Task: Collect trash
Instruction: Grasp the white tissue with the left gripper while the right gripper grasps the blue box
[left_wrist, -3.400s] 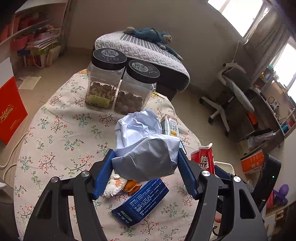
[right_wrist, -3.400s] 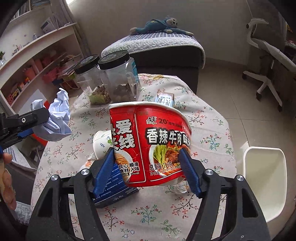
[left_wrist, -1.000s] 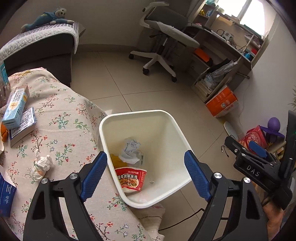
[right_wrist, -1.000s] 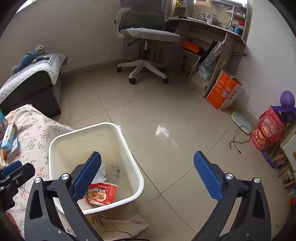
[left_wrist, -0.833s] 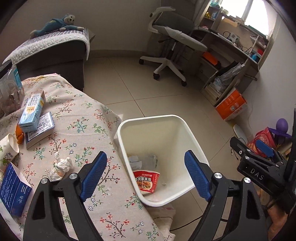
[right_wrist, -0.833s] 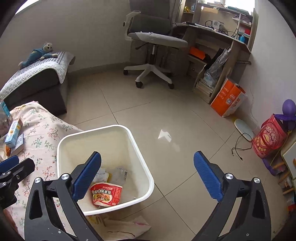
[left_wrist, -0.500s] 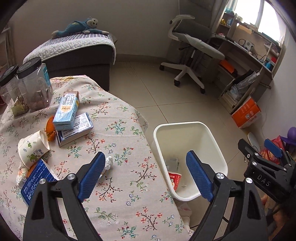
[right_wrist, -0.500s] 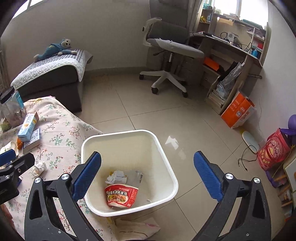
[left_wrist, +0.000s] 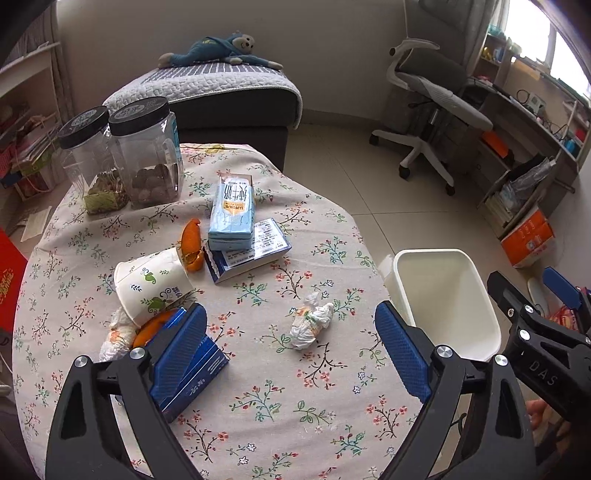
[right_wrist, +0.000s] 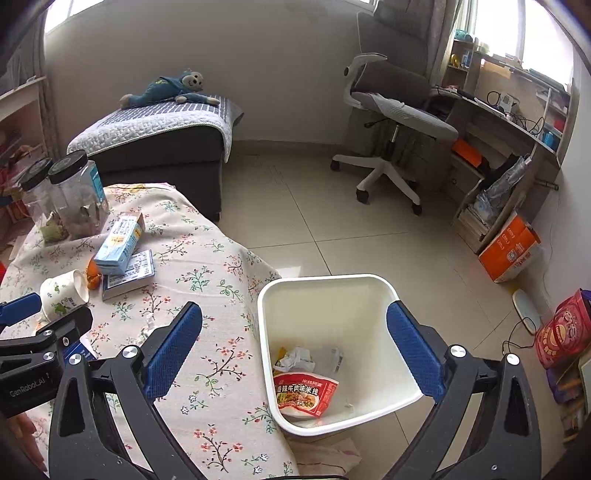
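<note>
The left tool (left_wrist: 286, 350) hangs over the floral-clothed desk (left_wrist: 258, 398), its jaws wide and opening, nothing between them. Its left pad covers part of a blue box (left_wrist: 199, 373) at lower left. Just beyond the gap, slightly right of centre, lies a crumpled tissue (left_wrist: 310, 325), clear of both pads. Left of it a paper cup (left_wrist: 149, 282) lies on its side, orange peel (left_wrist: 190, 242) at its mouth. Behind sit a box (left_wrist: 247, 251) with small unreadable print and a milk carton (left_wrist: 232, 212) with Chinese lettering resting on it. Two black-lidded jars (left_wrist: 140, 155) stand at the far left.

The right tool (right_wrist: 293, 345) is also wide and empty, above the white bin (right_wrist: 384, 295), which touches the desk's right edge. In the bin lie a red noodle cup (right_wrist: 304, 393) with Chinese writing and crumpled paper (right_wrist: 295, 360). "DAS" shows on the right tool's body in the left view, "GenRobot.AI" on the left tool's in the right view. Bare floor (right_wrist: 314, 206) stretches beyond to a chair (right_wrist: 391, 107).
</note>
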